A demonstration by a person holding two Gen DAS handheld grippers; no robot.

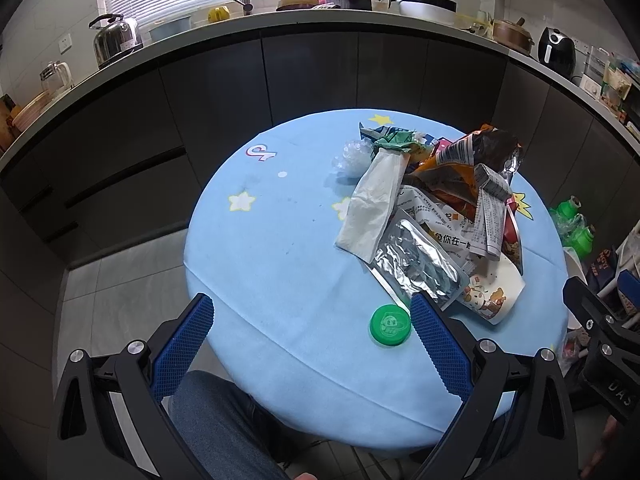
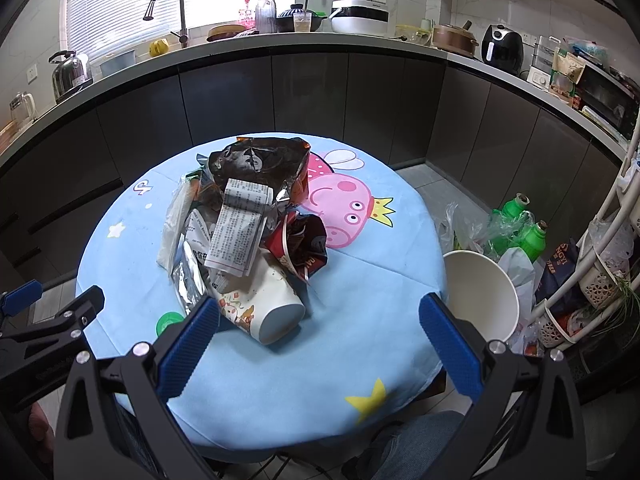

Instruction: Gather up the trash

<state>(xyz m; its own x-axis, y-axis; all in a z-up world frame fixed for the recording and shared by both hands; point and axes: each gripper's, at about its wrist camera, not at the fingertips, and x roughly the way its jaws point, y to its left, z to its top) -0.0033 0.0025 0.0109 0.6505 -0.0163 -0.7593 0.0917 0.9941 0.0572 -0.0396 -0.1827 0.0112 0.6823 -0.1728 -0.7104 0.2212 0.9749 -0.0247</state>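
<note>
Two grippers hover at the near edge of the round table (image 1: pixel 256 248), both spread wide and holding nothing. From the left wrist view, the left gripper (image 1: pixel 312 320) has the green cap (image 1: pixel 390 325) lying flat just inside its right finger, with the foil pouch (image 1: pixel 416 268) and the trash pile (image 1: pixel 452 200) ahead and to the right.

From the right wrist view, the right gripper (image 2: pixel 320 320) faces the tipped paper cup (image 2: pixel 264 308), whose long axis runs away toward the pile, base nearest. I judge the right gripper closer to the cup and the left closer to the cap.
</note>
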